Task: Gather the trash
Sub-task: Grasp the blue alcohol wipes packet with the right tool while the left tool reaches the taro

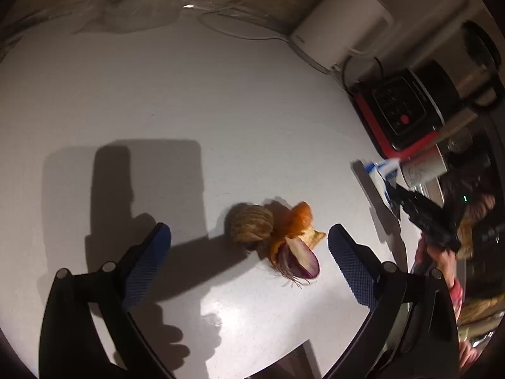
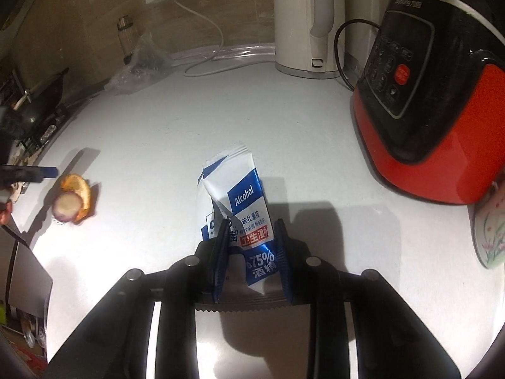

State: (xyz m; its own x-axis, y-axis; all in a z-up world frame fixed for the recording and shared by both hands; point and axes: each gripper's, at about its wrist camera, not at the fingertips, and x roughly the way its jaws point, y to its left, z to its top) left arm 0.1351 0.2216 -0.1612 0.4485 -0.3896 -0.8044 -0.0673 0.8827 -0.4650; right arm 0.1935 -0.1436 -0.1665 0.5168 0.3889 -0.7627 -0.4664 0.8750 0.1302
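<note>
A pile of food scraps lies on the white counter: a brown onion skin ball (image 1: 252, 228), orange peel (image 1: 298, 219) and a purple onion end (image 1: 300, 260). My left gripper (image 1: 249, 252) is open just above the counter, its blue fingers either side of the pile. The pile also shows in the right wrist view (image 2: 74, 197), far left. My right gripper (image 2: 252, 252) is shut on a blue-and-white alcohol wipe packet (image 2: 235, 195), whose top end rests on the counter. The packet shows in the left wrist view (image 1: 383, 172) at right.
A white kettle (image 2: 304, 19) and a red-and-black appliance (image 2: 419, 110) stand at the back right. A clear plastic bag (image 2: 140, 63) and a white cable (image 2: 205, 63) lie at the back. A floral coaster (image 2: 490, 230) lies at right.
</note>
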